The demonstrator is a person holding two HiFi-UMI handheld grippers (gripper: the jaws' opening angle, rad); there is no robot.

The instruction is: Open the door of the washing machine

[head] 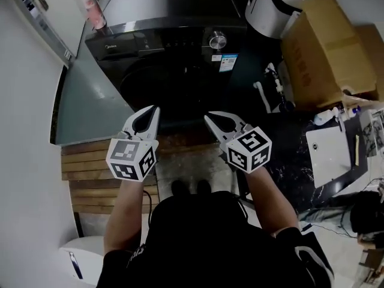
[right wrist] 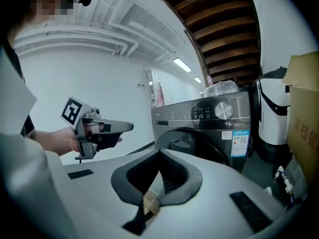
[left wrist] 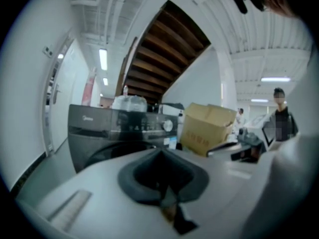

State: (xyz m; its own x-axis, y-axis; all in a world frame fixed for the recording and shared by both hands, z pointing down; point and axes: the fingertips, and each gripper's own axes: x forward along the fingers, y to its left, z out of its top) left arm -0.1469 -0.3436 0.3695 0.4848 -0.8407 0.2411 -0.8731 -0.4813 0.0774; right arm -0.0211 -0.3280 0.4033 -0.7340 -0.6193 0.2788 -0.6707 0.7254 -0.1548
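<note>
The dark front-loading washing machine (head: 174, 47) stands ahead with its round door (head: 180, 86) closed; a silver dial (head: 217, 39) sits on its control panel. My left gripper (head: 155, 108) and right gripper (head: 207, 118) are both held out in front of the door, side by side and short of it, touching nothing. Both are shut and empty. In the left gripper view the jaws (left wrist: 160, 152) point at the machine (left wrist: 114, 126). From the right gripper view the jaws (right wrist: 160, 152) face the door (right wrist: 199, 146), with the left gripper (right wrist: 130, 127) off to the left.
A cardboard box (head: 327, 53) and a white appliance (head: 276, 2) stand right of the machine. A grey panel (head: 90, 107) and white wall lie to the left. Wooden slats (head: 90, 170) cover the floor by my left arm. A pink bottle (head: 93, 8) stands on the machine's top.
</note>
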